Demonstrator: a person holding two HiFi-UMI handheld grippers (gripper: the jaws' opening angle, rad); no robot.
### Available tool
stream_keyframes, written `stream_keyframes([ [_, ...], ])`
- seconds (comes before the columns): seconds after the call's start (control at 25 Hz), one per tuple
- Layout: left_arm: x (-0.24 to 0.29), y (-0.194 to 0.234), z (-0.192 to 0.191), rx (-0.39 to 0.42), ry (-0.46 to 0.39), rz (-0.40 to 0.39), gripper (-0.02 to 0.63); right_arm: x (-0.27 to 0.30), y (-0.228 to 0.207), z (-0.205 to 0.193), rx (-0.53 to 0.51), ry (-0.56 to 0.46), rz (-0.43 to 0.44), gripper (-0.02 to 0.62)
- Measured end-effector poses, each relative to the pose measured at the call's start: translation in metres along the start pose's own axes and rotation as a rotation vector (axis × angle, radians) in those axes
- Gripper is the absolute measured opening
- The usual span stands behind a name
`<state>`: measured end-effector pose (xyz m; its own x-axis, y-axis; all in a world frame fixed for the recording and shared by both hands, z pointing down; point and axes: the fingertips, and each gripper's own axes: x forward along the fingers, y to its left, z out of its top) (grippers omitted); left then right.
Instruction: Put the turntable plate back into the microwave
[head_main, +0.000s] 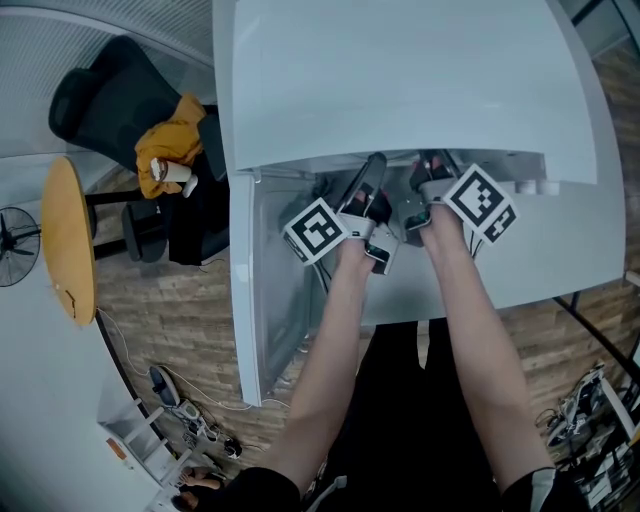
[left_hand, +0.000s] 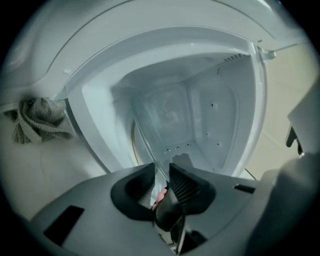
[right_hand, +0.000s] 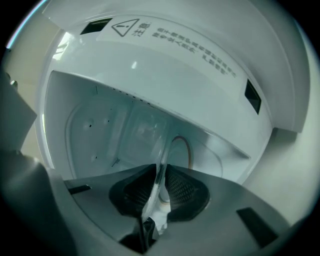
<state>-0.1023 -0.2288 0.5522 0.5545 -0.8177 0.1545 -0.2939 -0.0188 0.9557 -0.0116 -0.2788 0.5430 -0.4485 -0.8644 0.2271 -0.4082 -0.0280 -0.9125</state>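
The white microwave (head_main: 400, 70) stands in front of me with its door (head_main: 245, 290) swung open to the left. Both grippers reach into the cavity (left_hand: 210, 115). The clear glass turntable plate (left_hand: 165, 115) is carried between them and stands tilted inside the cavity. My left gripper (left_hand: 161, 172) has the plate's near rim between its pads, closed on the glass. My right gripper (right_hand: 161, 177) is shut on the rim of the plate (right_hand: 145, 130) at the other side. In the head view the left gripper (head_main: 372, 172) and right gripper (head_main: 430, 170) disappear under the microwave's top edge.
A crumpled grey cloth (left_hand: 40, 120) lies left of the microwave. On the floor to the left are a dark chair with a yellow garment (head_main: 170, 150), a round wooden table (head_main: 68, 240), a fan (head_main: 15, 240) and loose cables (head_main: 190, 420).
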Motion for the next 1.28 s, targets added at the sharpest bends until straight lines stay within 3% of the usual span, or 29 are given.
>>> stream_keyframes([
  [0.16, 0.003, -0.003, 0.001, -0.134, -0.052, -0.067, 0.051, -0.002, -0.007, -0.003, -0.001, 0.034, -0.014, 0.075],
  [0.4, 0.000, 0.004, 0.015, -0.192, -0.151, -0.078, 0.038, -0.007, -0.004, -0.022, -0.044, 0.113, -0.017, 0.101],
  [0.68, 0.000, 0.016, 0.016, -0.174, -0.159, -0.022, 0.037, -0.029, -0.005, -0.035, -0.057, 0.164, -0.019, 0.058],
  [1.28, -0.004, 0.024, 0.009, -0.073, -0.079, 0.110, 0.052, -0.016, -0.014, -0.031, -0.049, 0.187, -0.058, 0.061],
])
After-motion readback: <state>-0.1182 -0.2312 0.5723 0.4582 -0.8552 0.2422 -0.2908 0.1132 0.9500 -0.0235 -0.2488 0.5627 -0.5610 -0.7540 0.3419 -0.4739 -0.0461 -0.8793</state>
